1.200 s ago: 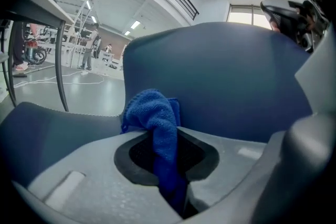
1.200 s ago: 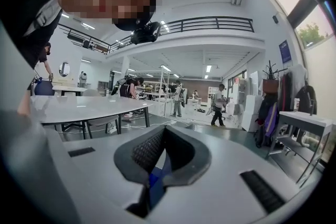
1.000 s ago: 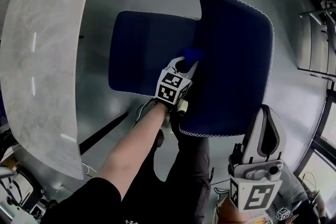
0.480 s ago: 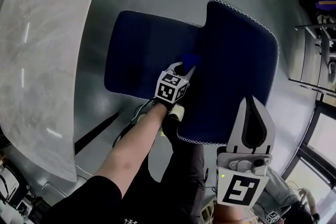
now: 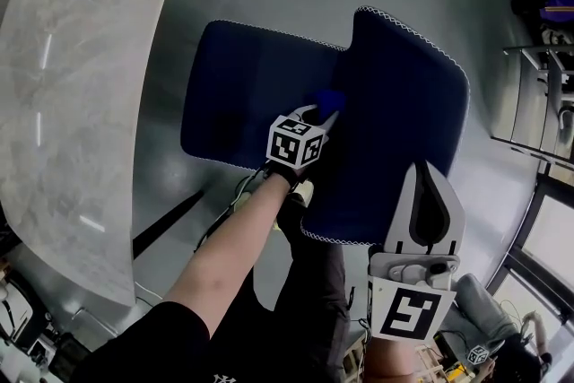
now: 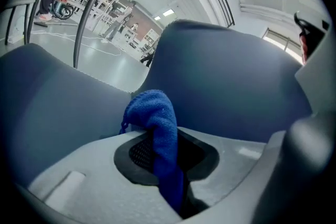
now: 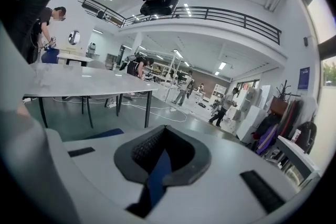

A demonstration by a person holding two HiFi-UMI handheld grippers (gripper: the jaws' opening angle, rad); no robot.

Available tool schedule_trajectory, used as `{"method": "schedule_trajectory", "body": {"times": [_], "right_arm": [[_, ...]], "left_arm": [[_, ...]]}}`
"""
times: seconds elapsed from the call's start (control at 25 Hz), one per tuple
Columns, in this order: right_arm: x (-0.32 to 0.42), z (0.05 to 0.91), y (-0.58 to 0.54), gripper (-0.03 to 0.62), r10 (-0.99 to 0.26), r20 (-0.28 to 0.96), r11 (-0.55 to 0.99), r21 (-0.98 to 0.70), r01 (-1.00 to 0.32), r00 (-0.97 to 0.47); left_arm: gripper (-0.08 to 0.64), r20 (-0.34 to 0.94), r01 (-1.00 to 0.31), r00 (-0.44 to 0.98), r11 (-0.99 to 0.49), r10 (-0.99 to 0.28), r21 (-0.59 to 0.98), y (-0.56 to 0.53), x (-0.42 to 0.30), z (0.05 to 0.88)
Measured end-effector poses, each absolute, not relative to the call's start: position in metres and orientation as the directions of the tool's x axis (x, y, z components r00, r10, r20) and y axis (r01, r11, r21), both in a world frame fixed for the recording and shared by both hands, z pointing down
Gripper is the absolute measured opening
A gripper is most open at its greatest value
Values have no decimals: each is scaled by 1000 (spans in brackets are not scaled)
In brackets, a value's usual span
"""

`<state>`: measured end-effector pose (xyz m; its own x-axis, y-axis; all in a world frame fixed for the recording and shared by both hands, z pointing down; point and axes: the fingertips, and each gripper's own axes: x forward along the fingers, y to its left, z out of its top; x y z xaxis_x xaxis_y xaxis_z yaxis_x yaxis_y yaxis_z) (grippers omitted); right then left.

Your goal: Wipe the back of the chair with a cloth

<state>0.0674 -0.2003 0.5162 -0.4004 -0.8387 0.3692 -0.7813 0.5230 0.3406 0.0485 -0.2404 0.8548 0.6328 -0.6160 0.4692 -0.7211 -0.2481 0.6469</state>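
One blue cloth [image 5: 329, 98] is the working piece: a small bunched wad clamped in the left gripper [image 5: 316, 115], with its free end poking out past the jaw tips. It sits at the middle of the head view, where the seat [image 5: 251, 94] of the dark blue chair meets the foot of the backrest [image 5: 404, 94]. In the left gripper view the cloth [image 6: 157, 118] stands in front of the backrest, which fills the upper right. I cannot tell whether it presses on the fabric or stops just short.

Judging from that, the wipe is at the low inner edge of the back. The upholstery shows no mark of what has been covered, so the broad panel toward the right of the frame probably remains to be done.

The left forearm runs from the lower left diagonally up to the centre, with the marker cube facing up. The right gripper [image 5: 427, 173] hangs at the lower right, jaws closed together on nothing and pointing up-frame over the backrest's near edge. It looks idle. A pale grey table [image 5: 81, 76] curves down the left side.
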Motion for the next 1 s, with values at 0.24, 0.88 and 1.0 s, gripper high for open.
{"method": "schedule_trajectory", "body": {"times": [0.24,0.88,1.0], "right_arm": [[74,502,-199,14,-855,388,480,344,-807,-343],[98,456,-197,14,-857,379,464,275,-842,-349],[98,441,-198,14,-868,359,449,270,-852,-344]], "left_arm": [[63,435,-699,639,-243,-635,673,-245,58,793],[64,283,-611,670,-295,-686,734,-246,91,642],[63,213,-576,690,-347,-691,741,-247,94,610]]}}
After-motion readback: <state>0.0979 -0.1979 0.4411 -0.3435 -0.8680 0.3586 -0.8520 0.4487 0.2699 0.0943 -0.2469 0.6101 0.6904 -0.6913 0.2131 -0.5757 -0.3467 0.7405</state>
